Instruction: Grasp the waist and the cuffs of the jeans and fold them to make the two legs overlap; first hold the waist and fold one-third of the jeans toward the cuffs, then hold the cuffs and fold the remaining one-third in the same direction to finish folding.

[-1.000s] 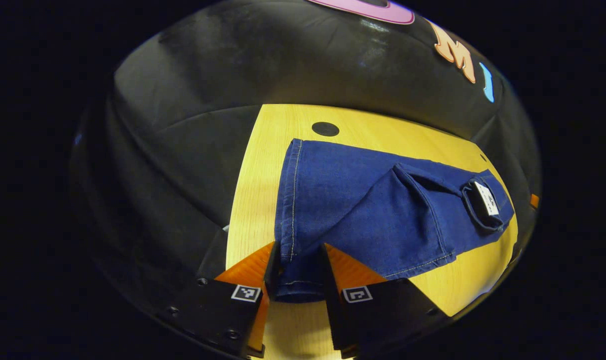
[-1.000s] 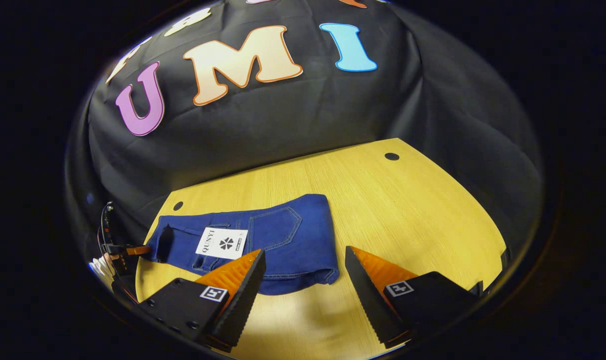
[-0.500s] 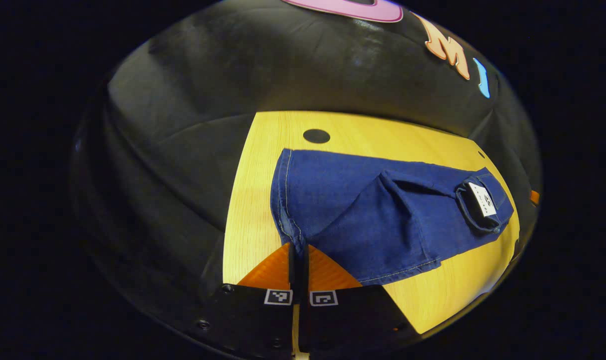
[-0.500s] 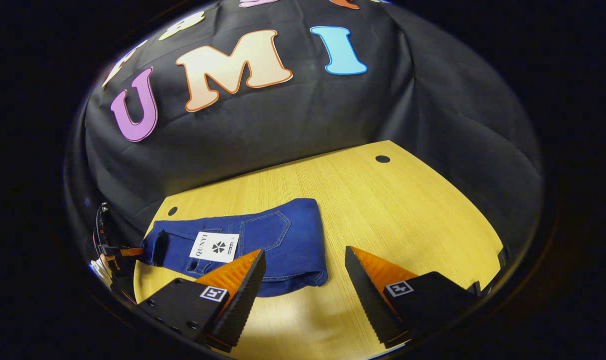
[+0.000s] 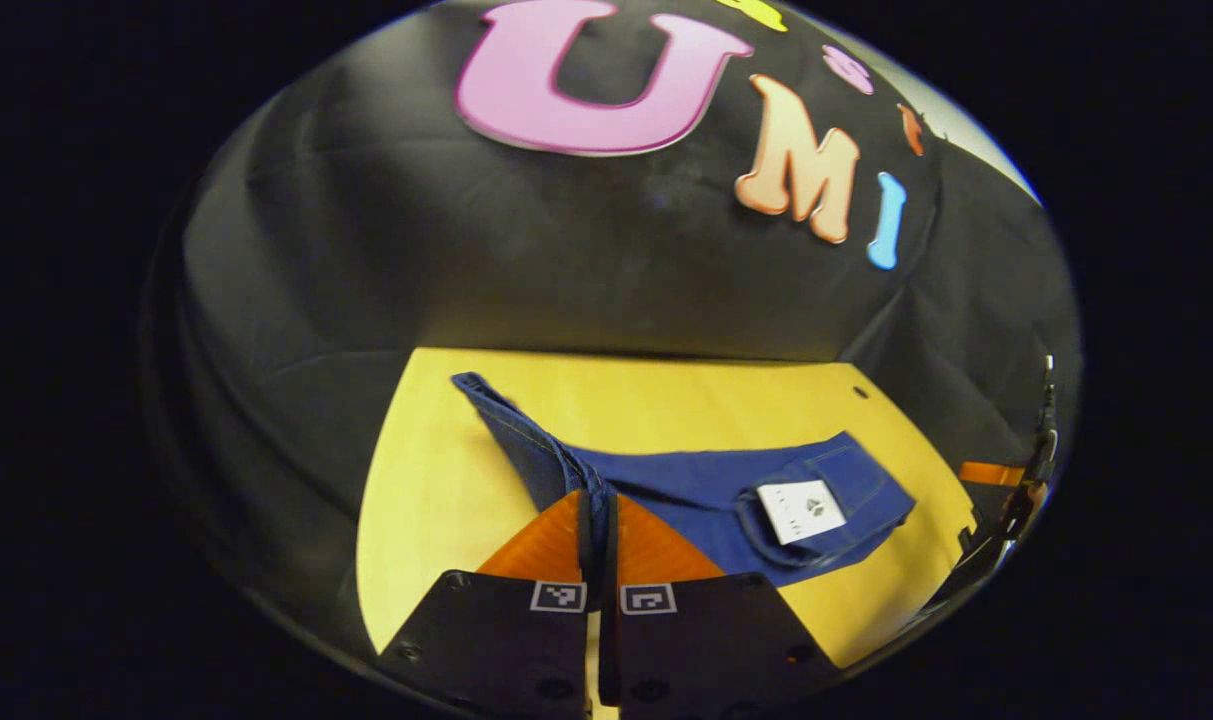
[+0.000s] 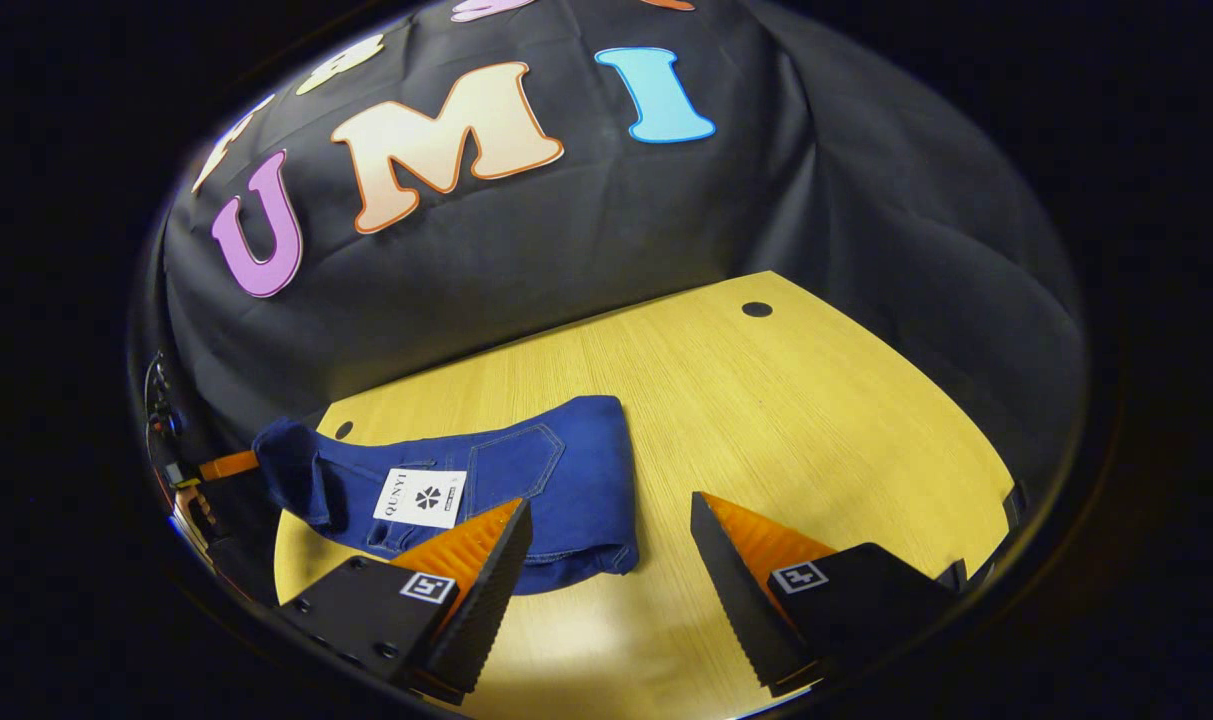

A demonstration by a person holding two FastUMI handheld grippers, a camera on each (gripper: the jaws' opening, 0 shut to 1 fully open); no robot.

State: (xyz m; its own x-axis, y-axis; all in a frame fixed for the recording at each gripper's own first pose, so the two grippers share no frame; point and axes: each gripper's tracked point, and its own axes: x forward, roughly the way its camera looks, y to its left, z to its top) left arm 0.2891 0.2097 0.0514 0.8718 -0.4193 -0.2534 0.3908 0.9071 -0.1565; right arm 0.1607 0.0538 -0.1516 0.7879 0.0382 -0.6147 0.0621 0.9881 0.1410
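Left gripper [image 5: 598, 520] pinches the cuff, now raised off the table [image 6: 816, 400] — a second ago it lay flat. Right gripper [image 6: 611, 545] gapes wide, holding nothing — jeans [image 6: 526, 480] lie just beyond its left finger.

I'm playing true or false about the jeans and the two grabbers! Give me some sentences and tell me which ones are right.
1. The left gripper is shut on the jeans. True.
2. The right gripper is pinching the jeans. False: it is open, its fingers apart above the table.
3. The jeans are red. False: they are blue.
4. A white label lies on the jeans. True.
5. The jeans hang off the table. False: they lie on the wooden top.
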